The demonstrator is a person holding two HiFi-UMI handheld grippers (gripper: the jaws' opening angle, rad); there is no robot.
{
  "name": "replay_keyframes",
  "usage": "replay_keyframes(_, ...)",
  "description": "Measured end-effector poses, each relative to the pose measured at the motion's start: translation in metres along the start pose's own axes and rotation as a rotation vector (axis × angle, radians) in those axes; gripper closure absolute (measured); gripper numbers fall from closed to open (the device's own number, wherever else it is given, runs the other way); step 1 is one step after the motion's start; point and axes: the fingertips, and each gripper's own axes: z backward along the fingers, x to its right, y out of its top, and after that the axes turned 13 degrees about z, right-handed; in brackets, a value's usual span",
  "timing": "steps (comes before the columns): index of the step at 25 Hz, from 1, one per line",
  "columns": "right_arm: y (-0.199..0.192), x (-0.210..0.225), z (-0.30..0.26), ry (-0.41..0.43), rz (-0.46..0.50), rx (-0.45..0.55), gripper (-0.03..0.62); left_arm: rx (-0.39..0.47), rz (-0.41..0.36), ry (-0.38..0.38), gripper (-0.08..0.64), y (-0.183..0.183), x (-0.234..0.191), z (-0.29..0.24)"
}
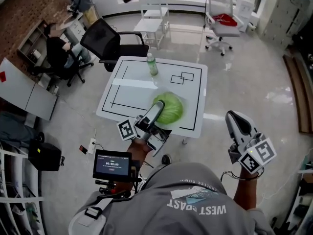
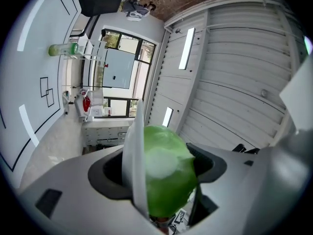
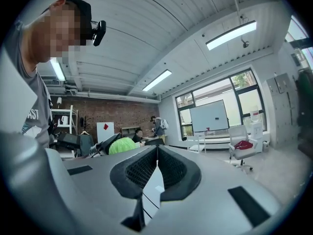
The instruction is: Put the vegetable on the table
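Observation:
A round green cabbage [image 1: 169, 108] hangs just above the near edge of the white table [image 1: 128, 77]. My left gripper [image 1: 160, 107] is shut on it, one white finger lying across its side. In the left gripper view the cabbage [image 2: 166, 173] fills the space between the jaws, with the table [image 2: 29, 72] off to the left. My right gripper [image 1: 234, 117] is out to the right of the table over the floor, holding nothing. Its jaws meet at the tips [image 3: 157, 153], and the cabbage [image 3: 122, 145] shows beyond them to the left.
A clear bottle with a green cap [image 1: 152, 65] lies on the table's far part, among black marking lines. A black office chair [image 1: 110, 40] stands at the far left corner, and white chairs [image 1: 154, 13] stand behind. A person sits at a desk [image 1: 58, 53] to the left.

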Motion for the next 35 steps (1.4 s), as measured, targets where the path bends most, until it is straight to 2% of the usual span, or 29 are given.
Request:
replay_keyframes(6,0.009,-0.002,-0.038,-0.057,-0.008,-0.009,0.583,-0.048,0.029,-0.008,0.21,0.048,0.006,-0.013)
replay_keyframes(9,0.006,-0.001,-0.046,-0.087,-0.012,-0.017,0.583,-0.066,0.045,-0.014,0.21,0.059,0.003,-0.016)
replay_keyframes(17,0.001,-0.014,-0.05,-0.114,-0.007,-0.032,0.583,-0.093,0.074,-0.028,0.21,0.065,-0.002,-0.015)
replay_keyframes(26,0.004,-0.011,-0.053,-0.101,-0.013,-0.049,0.583,-0.057,0.09,-0.013,0.21,0.07,-0.005,-0.012)
replay_keyframes(30,0.007,0.026,-0.064,-0.069,-0.023,-0.045,0.583,-0.039,0.07,0.003,0.21,0.076,-0.016,-0.04)
replay_keyframes(35,-0.011,0.09,-0.072,-0.019,-0.027,-0.029,0.583,0.005,0.033,0.013,0.21,0.084,-0.055,-0.08)
